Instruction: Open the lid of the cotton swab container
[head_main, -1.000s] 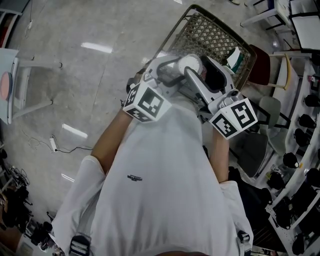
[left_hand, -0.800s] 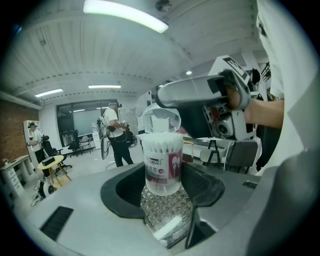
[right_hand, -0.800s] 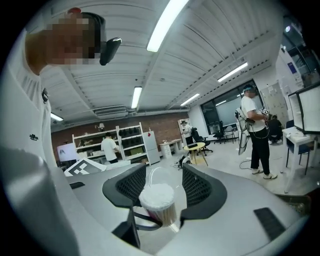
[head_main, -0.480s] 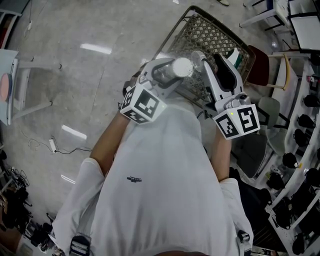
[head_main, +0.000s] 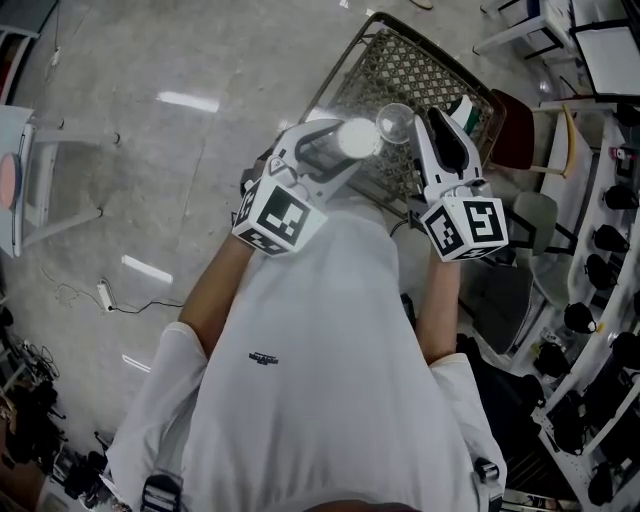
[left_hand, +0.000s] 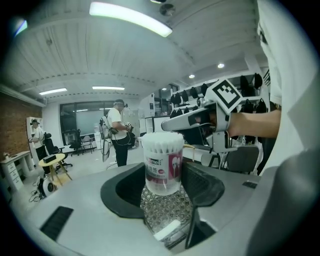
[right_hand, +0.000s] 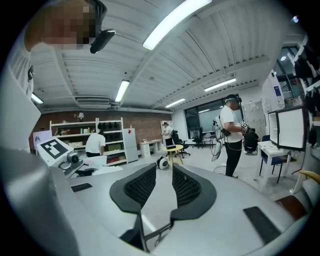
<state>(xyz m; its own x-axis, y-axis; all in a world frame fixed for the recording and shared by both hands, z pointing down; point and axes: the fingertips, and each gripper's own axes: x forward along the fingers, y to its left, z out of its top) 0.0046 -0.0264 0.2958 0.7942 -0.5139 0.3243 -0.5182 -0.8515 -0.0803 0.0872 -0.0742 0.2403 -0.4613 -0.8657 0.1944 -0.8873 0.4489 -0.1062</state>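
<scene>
Left tongs (left_hand: 161, 186): pinched the clear cylindrical plastic cotton swab container (left_hand: 162, 162), which stood upright between them with its white swab tips bare.
Clear round plastic lid (head_main: 395, 122): lay just beside the container's mouth and no longer covered it; opening judged done.
Right tongs (right_hand: 162, 175): had drawn away rightward, jaws just closing, narrowly apart, nothing between.

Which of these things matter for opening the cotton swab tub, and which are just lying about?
In the job: cotton swab container, gripped by the left gripper; clear lid, already off; right gripper, its fingers have just been closing with nothing between them.
Just about: wire basket, brown chair, floor cable, people in the background.
</scene>
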